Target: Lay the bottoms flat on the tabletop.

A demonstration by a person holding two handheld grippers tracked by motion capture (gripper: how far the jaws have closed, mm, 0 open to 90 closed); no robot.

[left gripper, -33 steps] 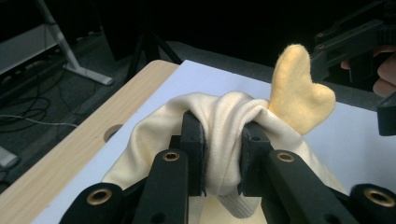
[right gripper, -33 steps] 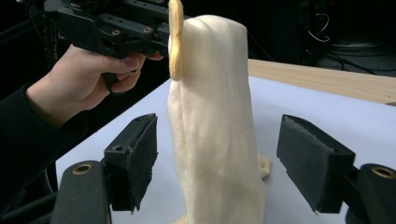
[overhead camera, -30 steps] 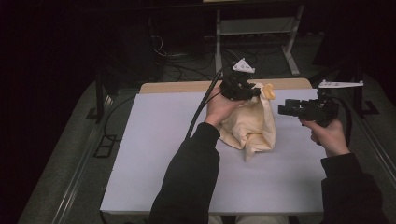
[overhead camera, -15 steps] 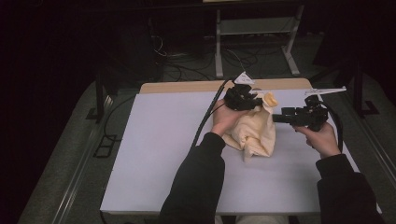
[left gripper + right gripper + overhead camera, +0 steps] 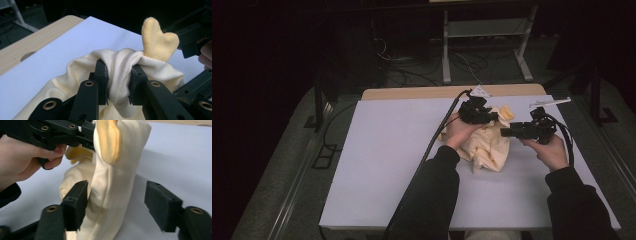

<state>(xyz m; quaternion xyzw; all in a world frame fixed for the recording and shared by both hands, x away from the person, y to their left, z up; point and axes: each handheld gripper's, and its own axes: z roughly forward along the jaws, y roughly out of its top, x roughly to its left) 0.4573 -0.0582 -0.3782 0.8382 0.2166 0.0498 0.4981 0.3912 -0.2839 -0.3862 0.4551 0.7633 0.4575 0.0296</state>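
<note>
Cloth (image 5: 486,145), soft and yellow, sits right of the middle of the white table (image 5: 382,165). Left gripper (image 5: 117,82) pinches its top to hold it up, so the right gripper (image 5: 117,205), jaws apart and just closing around it, can grab.

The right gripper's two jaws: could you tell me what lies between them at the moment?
A hanging fold of the cream garment, shown in the right gripper view; the right gripper isn't pinching it yet.

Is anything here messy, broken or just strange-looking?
Nothing looks broken. The cream garment is bunched up rather than flat, pinched by the left gripper. The right gripper straddles a hanging fold, not yet clamped on it.
</note>
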